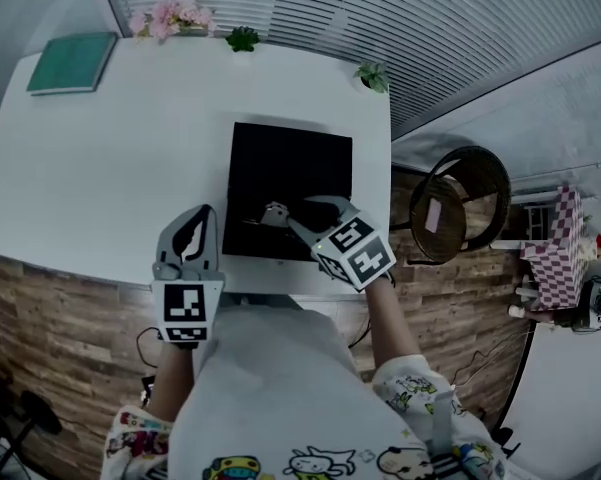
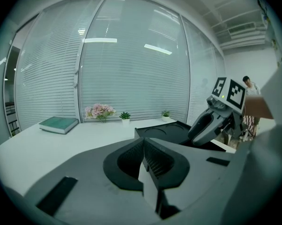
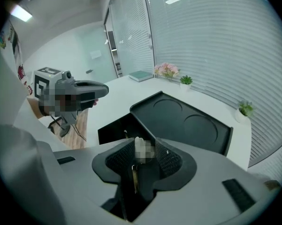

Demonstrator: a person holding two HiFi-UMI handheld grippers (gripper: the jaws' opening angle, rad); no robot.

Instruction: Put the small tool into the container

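Note:
A black container (image 1: 280, 168) lies on the white table (image 1: 110, 158), its lid (image 3: 187, 121) folded open. Over its near part my right gripper (image 1: 295, 211) stands with jaws apart. The small tool (image 1: 273, 214), pale with a thin metal part, sits at the tip of the lower finger. In the right gripper view the tool (image 3: 141, 149) shows between the pads above the container's dark inside. To the left, my left gripper (image 1: 198, 218) hovers near the table's front edge, shut with nothing in it (image 2: 144, 144).
At the table's far side lie a green book (image 1: 72, 63), pink flowers (image 1: 170, 18) and two small potted plants (image 1: 243, 38). A round dark stool (image 1: 460, 203) stands on the floor right of the table.

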